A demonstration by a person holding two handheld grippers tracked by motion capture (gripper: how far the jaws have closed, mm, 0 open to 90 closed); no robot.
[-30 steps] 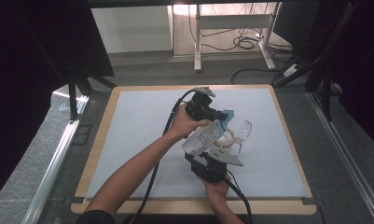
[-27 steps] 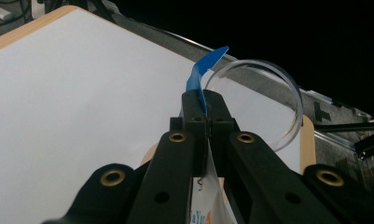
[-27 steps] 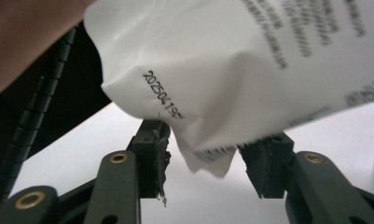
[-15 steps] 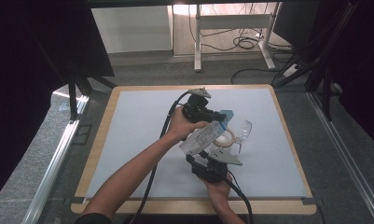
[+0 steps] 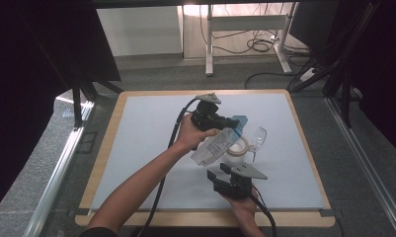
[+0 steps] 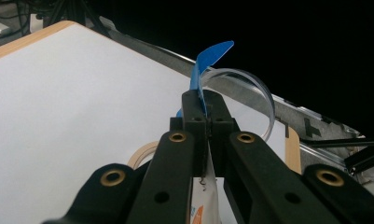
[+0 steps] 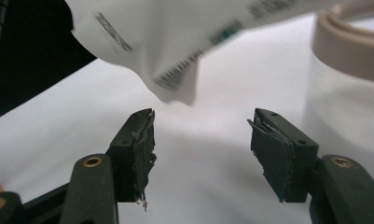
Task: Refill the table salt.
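A white printed pouch (image 5: pixel 214 146) with a blue top strip (image 5: pixel 240 122) hangs tilted above the white mat (image 5: pixel 146 128). My left gripper (image 5: pixel 231 123) is shut on that blue strip (image 6: pixel 211 55), its jaws pinched together around it (image 6: pixel 204 105). Under the pouch's top end lie a beige tape roll (image 5: pixel 238 147) and a clear stemmed glass (image 5: pixel 258 138). My right gripper (image 5: pixel 218 171) sits just below the pouch's bottom corner (image 7: pixel 175 88). Its jaws have just been opening and now stand open (image 7: pixel 201 130) with nothing between them.
The mat lies on a wooden board (image 5: pixel 109 148) whose front edge is right behind my right hand. A metal rail (image 5: pixel 62 163) runs along the left, and desk legs with cables (image 5: pixel 255 44) stand beyond the far edge.
The right gripper's jaws have spread apart and the gripper has drawn slightly away from the pouch's bottom corner. The left gripper keeps the pouch in about the same place.
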